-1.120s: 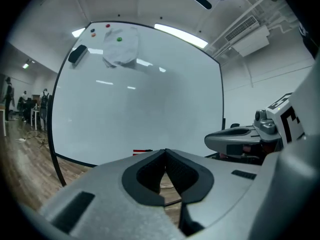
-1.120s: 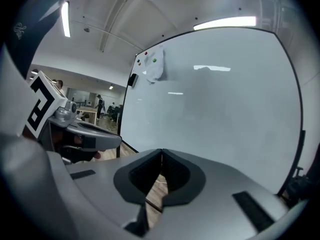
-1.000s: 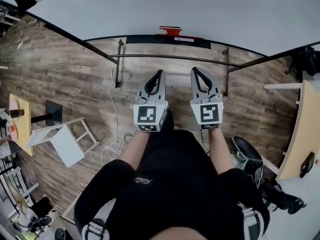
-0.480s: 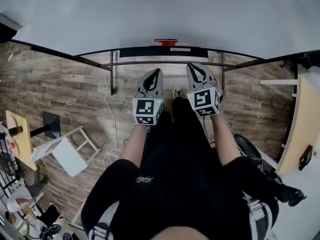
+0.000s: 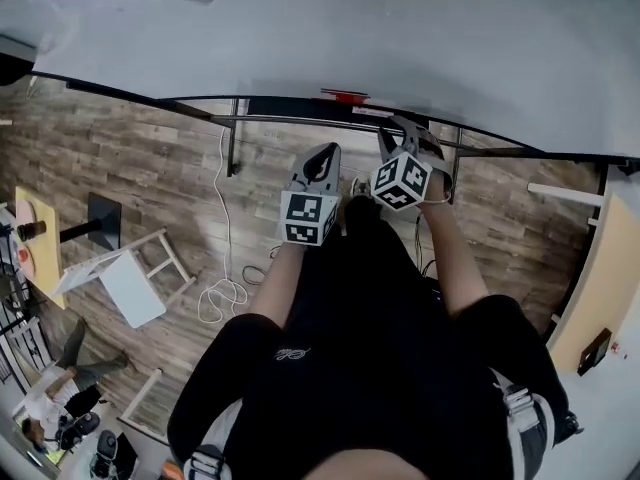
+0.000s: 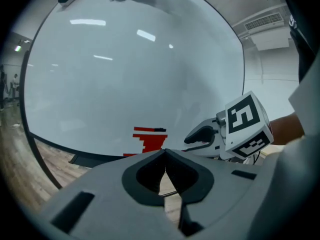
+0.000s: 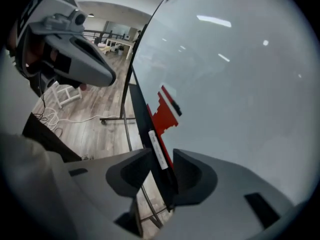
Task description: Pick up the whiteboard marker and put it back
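A slim white marker-like stick (image 7: 159, 149) with print lies along the black tray (image 5: 290, 108) under the whiteboard (image 5: 330, 28). Just above it a red stepped block (image 5: 343, 95) sits on the board, with a thin red-and-black piece (image 7: 172, 101) along its top. My right gripper (image 5: 403, 133) is tilted down at the tray; its jaws have just been opening and stand open. In the right gripper view (image 7: 162, 156) the stick shows in the gap beyond the jaws, not pressed by them. My left gripper (image 5: 322, 151) hangs shut and empty to its left, short of the tray (image 6: 165, 151).
The whiteboard's metal stand (image 5: 232, 138) reaches down to the wood floor. A white cable (image 5: 225, 288) and a white folding stool (image 5: 125, 278) lie at the left. A pale desk (image 5: 600, 268) stands at the right. A person (image 5: 50, 398) is at the lower left.
Both grippers have moved down toward the tray. The right one has rolled to one side and its jaws have gone from shut to open. The left stays shut.
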`<state>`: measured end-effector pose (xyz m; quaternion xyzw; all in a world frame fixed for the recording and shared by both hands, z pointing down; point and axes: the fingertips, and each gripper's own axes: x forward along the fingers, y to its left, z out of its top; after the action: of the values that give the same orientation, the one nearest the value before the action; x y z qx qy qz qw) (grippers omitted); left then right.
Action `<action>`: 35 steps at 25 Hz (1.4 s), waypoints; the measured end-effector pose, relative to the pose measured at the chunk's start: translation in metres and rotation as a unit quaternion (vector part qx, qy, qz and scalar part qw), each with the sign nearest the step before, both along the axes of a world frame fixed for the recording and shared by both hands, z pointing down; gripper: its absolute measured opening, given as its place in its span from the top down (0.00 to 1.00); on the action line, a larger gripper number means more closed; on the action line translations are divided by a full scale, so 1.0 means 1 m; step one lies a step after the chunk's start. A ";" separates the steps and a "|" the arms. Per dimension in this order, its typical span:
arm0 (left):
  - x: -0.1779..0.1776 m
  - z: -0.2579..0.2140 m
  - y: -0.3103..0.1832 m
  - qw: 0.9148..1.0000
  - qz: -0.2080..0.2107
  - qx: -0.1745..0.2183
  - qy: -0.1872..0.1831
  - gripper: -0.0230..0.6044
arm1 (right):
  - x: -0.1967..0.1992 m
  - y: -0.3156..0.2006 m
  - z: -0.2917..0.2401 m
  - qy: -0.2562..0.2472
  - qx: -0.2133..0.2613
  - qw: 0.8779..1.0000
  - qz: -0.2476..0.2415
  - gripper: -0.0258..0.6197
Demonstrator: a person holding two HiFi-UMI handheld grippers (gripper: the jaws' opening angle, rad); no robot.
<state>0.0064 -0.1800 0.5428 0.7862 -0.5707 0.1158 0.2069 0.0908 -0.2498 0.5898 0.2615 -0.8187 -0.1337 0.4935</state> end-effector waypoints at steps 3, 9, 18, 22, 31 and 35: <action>-0.010 0.008 0.000 1.000 -0.026 -0.011 0.003 0.95 | 0.000 -0.006 0.020 0.039 -0.013 0.999 -0.017 0.79; -0.034 0.012 0.007 0.997 -0.078 -0.019 0.004 0.95 | -0.002 -0.026 0.041 0.121 0.003 0.991 -0.053 0.81; -0.073 0.025 0.022 0.988 -0.147 -0.034 0.007 0.95 | -0.014 -0.037 0.072 0.172 -0.022 0.982 -0.076 0.79; -0.082 0.028 0.027 0.985 -0.169 -0.040 0.006 0.95 | -0.019 -0.037 0.079 0.179 -0.027 0.980 -0.087 0.82; -0.062 0.033 0.024 0.984 -0.171 -0.045 0.000 0.95 | -0.025 -0.032 0.078 0.183 -0.018 0.978 -0.099 0.88; -0.052 0.030 0.023 0.987 -0.158 -0.037 -0.002 0.95 | -0.024 -0.033 0.080 0.191 -0.003 0.976 -0.108 0.88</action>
<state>-0.0455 -0.1574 0.5725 0.6777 -0.6836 0.1038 0.2503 0.0670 -0.2828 0.6703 0.1392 -0.7335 -0.2310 0.6239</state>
